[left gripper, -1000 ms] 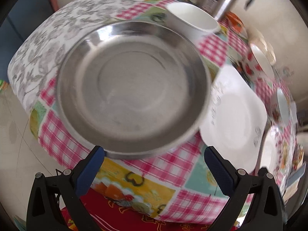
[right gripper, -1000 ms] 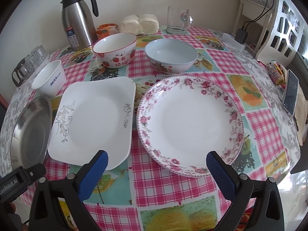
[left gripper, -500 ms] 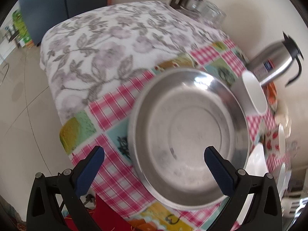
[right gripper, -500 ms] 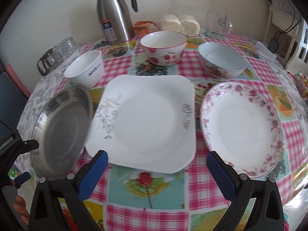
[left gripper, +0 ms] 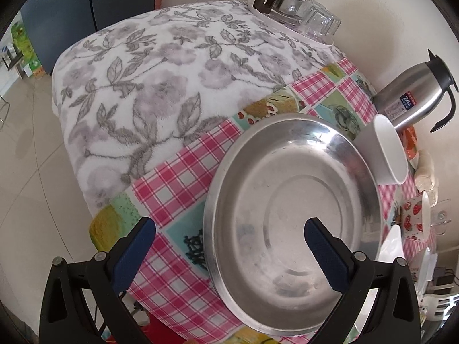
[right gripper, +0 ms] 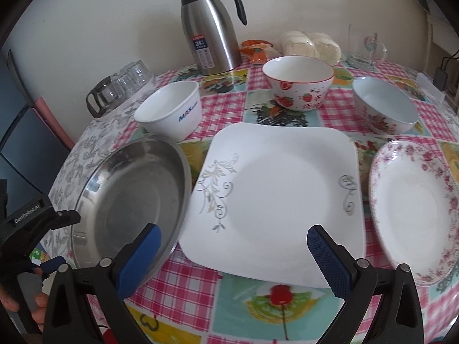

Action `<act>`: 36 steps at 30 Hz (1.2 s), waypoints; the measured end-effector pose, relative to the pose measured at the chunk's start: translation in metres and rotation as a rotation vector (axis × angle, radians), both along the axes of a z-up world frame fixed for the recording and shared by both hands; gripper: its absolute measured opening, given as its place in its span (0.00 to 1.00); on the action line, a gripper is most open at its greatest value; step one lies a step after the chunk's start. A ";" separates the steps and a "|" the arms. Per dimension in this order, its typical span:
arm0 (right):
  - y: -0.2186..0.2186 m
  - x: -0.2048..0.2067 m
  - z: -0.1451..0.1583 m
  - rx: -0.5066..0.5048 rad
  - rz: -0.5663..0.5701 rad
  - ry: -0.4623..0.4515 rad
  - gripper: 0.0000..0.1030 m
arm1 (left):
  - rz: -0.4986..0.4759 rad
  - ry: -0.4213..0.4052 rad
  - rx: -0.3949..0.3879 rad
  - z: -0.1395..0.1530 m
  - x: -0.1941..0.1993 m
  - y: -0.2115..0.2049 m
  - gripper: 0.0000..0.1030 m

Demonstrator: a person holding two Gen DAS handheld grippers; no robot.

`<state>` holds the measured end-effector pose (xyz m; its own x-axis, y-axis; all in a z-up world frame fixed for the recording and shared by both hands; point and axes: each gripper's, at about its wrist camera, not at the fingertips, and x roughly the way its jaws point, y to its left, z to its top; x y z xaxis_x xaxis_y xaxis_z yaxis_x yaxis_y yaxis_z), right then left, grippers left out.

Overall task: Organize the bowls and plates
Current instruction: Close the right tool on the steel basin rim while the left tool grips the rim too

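A round steel plate (left gripper: 289, 195) (right gripper: 129, 197) lies at the table's left front edge. My left gripper (left gripper: 229, 246) is open, one finger over the plate's inside and one outside its near rim. A square white plate (right gripper: 281, 192) lies in the middle, with a round floral plate (right gripper: 416, 209) to its right. Behind stand a white bowl (right gripper: 172, 111) (left gripper: 384, 152), a strawberry bowl (right gripper: 298, 86) and a floral bowl (right gripper: 384, 109). My right gripper (right gripper: 233, 255) is open and empty over the square plate's near edge.
A steel thermos jug (right gripper: 212, 34) (left gripper: 416, 94) stands at the back by the wall. Glass cups (right gripper: 120, 89) (left gripper: 295, 11) lie at the back left on the grey floral cloth (left gripper: 160, 91). A glass mug (right gripper: 364, 46) and wrapped buns (right gripper: 309, 46) stand at the back right.
My left gripper has swung left and closed in on the steel plate's near rim. My right gripper has moved left from the floral plate to the square white plate.
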<state>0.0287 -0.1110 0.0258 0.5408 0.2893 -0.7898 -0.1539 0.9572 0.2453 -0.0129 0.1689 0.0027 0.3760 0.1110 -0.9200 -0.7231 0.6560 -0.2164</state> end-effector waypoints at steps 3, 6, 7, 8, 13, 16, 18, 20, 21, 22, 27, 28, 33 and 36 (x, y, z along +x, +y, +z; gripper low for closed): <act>0.008 0.003 -0.002 0.037 0.036 -0.002 0.88 | 0.000 0.011 -0.009 -0.006 0.001 0.003 1.00; 0.017 0.005 -0.003 0.052 0.076 -0.007 0.80 | 0.001 0.014 -0.040 -0.013 0.003 0.007 0.99; 0.020 0.005 -0.004 0.059 0.089 -0.007 0.76 | 0.005 0.016 -0.041 -0.014 0.003 0.008 0.99; 0.022 0.005 -0.004 0.065 0.103 -0.005 0.71 | 0.007 0.017 -0.038 -0.014 0.003 0.008 0.98; 0.032 0.008 -0.006 0.070 0.142 -0.001 0.52 | 0.012 0.012 -0.055 -0.017 0.003 0.012 0.74; 0.036 0.010 -0.009 0.085 0.153 0.015 0.40 | 0.020 0.017 -0.069 -0.021 0.003 0.014 0.56; 0.037 0.012 -0.011 0.095 0.160 0.017 0.37 | 0.035 0.006 -0.072 -0.021 0.001 0.017 0.47; 0.039 0.013 -0.012 0.097 0.171 0.016 0.32 | 0.053 -0.009 -0.081 -0.021 -0.002 0.020 0.38; 0.040 0.013 -0.012 0.094 0.173 0.013 0.32 | 0.060 -0.011 -0.080 -0.021 -0.002 0.021 0.32; 0.041 0.013 -0.012 0.093 0.175 0.011 0.32 | 0.065 -0.011 -0.075 -0.022 -0.002 0.022 0.29; 0.042 0.016 -0.013 0.122 0.174 0.012 0.29 | 0.094 -0.024 -0.077 -0.022 -0.004 0.031 0.21; 0.043 0.016 -0.013 0.128 0.181 0.011 0.29 | 0.102 -0.025 -0.074 -0.022 -0.005 0.032 0.21; 0.054 0.016 -0.013 0.128 0.222 0.007 0.26 | 0.128 -0.020 -0.051 -0.022 -0.008 0.039 0.21; 0.056 0.018 -0.014 0.137 0.222 0.005 0.25 | 0.124 -0.016 -0.038 -0.023 -0.008 0.039 0.21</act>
